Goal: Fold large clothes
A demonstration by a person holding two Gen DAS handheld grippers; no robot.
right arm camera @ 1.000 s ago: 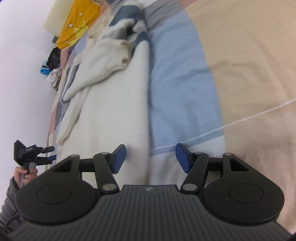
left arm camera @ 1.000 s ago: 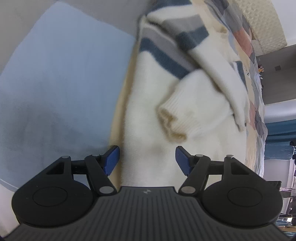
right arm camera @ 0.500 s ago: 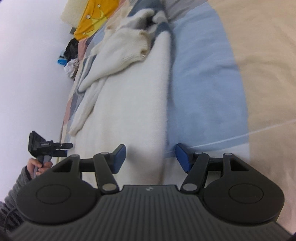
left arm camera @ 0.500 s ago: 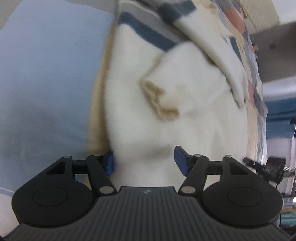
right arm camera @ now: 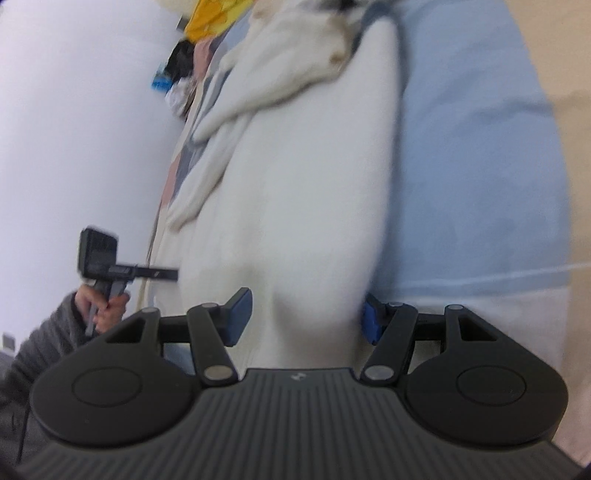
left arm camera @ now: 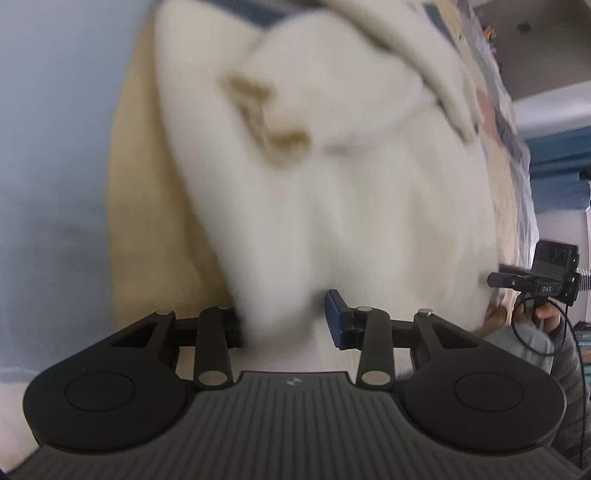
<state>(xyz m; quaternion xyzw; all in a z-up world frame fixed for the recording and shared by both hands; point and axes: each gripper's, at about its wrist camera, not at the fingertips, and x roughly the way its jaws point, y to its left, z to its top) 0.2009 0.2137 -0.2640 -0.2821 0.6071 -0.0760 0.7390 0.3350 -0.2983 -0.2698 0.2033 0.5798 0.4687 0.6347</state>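
Across a bed (right arm camera: pixel 480 155) with a pale blue and beige cover lies a large cream-white fuzzy sweater (left arm camera: pixel 362 206), its body stretched lengthwise and its sleeves folded loosely over the far part, where blue and grey stripes show at the top edge of both views. A ribbed cuff (left arm camera: pixel 266 122) with a tan inner side rests on the sweater's body in the left wrist view, though blur softens it. The left tongs (left arm camera: pixel 284 317) point steeply down at the near hem of the sweater, and their jaws are closing with a fold of the white fabric between them; the fabric covers the left-hand pad, while the blue right-hand pad stands clear just beside the fold, so the pads do not yet press on it from both sides. The right tongs (right arm camera: pixel 306 317) sit over the other near corner of the hem with their jaws spread partway; a hump of white fabric fills the gap between the blue pads, and whether either pad touches it cannot be told. In each wrist view the other hand (right arm camera: pixel 107 306) shows at the side, a grey knit sleeve (right arm camera: pixel 40 343) behind it, gripping the handle of its own tool. At the far end of the bed, beside a white wall, lies a yellow garment (right arm camera: pixel 210 14).
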